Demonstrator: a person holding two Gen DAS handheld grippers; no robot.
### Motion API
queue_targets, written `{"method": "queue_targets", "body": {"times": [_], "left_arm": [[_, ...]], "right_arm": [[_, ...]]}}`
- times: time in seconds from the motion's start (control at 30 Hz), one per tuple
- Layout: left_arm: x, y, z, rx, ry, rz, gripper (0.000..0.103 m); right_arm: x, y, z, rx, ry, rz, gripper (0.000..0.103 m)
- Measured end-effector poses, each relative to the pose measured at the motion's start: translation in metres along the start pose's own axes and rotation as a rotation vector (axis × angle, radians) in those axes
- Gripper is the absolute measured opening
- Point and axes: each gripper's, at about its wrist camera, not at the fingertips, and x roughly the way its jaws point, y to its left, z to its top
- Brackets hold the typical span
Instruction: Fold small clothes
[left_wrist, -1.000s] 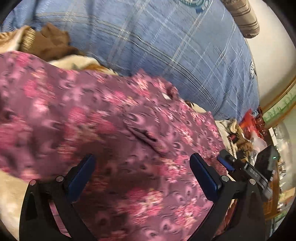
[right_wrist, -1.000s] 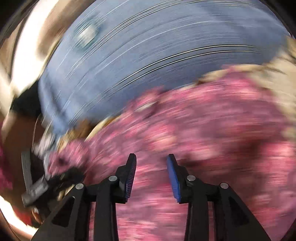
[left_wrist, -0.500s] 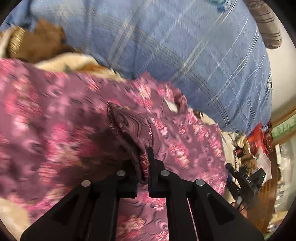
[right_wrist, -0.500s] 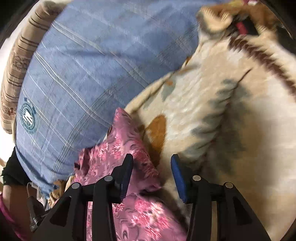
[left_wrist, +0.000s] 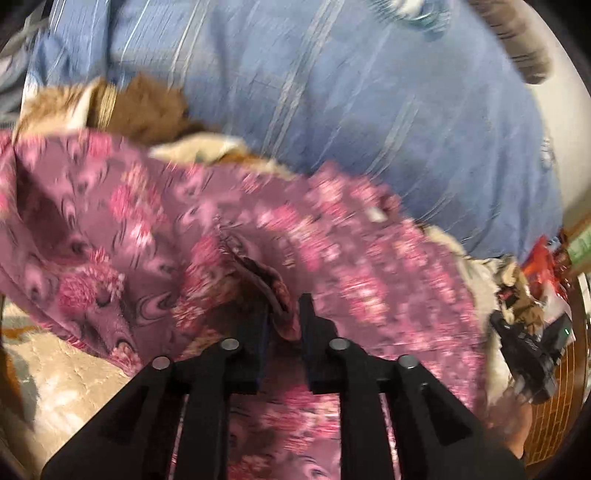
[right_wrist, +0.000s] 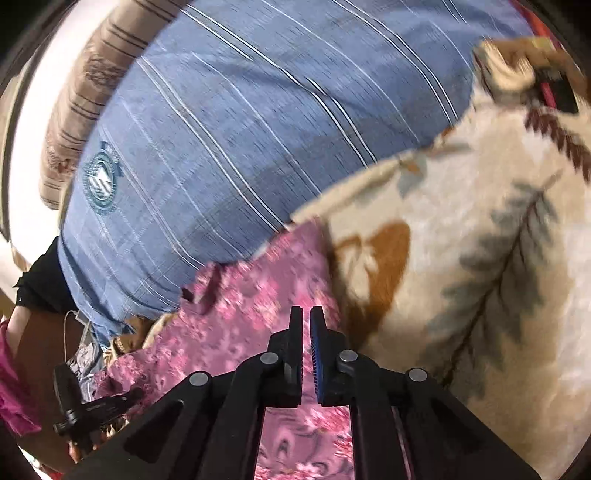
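A: What did the left gripper (left_wrist: 282, 314) have?
B: A raised fold of the pink floral-print fabric garment (left_wrist: 155, 236), pinched between nearly closed fingers.
A: And the right gripper (right_wrist: 306, 321)?
B: Fingers almost together at the garment's edge (right_wrist: 258, 295); grip unclear. The cream leaf-patterned fleece blanket (right_wrist: 480, 240) lay at 3 o'clock, the blue plaid pillow (right_wrist: 240, 129) at 12.

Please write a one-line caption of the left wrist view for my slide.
Left tongs pinch a raised fold of the pink floral garment, which lies over a cream blanket beside a blue striped cloth.
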Motion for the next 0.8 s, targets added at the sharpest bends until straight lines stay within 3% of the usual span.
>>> {"method": "queue_targets", "body": {"times": [0.07,0.1,0.17,0.27,0.33,0.37,0.47,0.57,0.67,0.8], "left_arm": [[-0.002,-0.017,-0.001,0.061,-0.034,0.04,0.054],[0.004,-0.025,-0.003,0.094,-0.042,0.07,0.057],[0.025,-0.034,-0.009,0.167,-0.009,0.155,0.057],[0.06,-0.024,-0.018,0.171,0.116,0.217,0.059],[0.055,-0.023,-0.025,0.185,0.045,0.227,0.061],[0.057,-0.025,-0.026,0.202,0.053,0.242,0.061],[0.052,-0.024,-0.025,0.192,0.068,0.239,0.061],[0.035,-0.018,-0.019,0.158,0.08,0.215,0.06],[-0.004,-0.01,-0.012,0.129,-0.009,0.213,0.06],[-0.038,-0.006,-0.009,0.146,-0.025,0.188,0.061]], "right_arm": [[0.01,0.012,-0.002,-0.064,0.021,-0.048,0.01],[0.018,0.015,-0.005,-0.087,0.049,-0.08,0.014],[0.038,0.016,-0.015,-0.128,0.138,-0.169,0.017],[0.044,0.029,-0.027,-0.247,0.094,-0.247,0.016],[0.046,0.036,-0.032,-0.293,0.085,-0.283,0.019],[0.046,0.039,-0.034,-0.315,0.084,-0.292,0.022],[0.049,0.043,-0.035,-0.343,0.088,-0.292,0.031],[0.046,0.044,-0.034,-0.345,0.092,-0.29,0.032],[0.037,0.048,-0.034,-0.289,0.075,-0.239,0.035],[0.036,0.081,-0.046,-0.31,0.093,-0.172,0.035]]}}
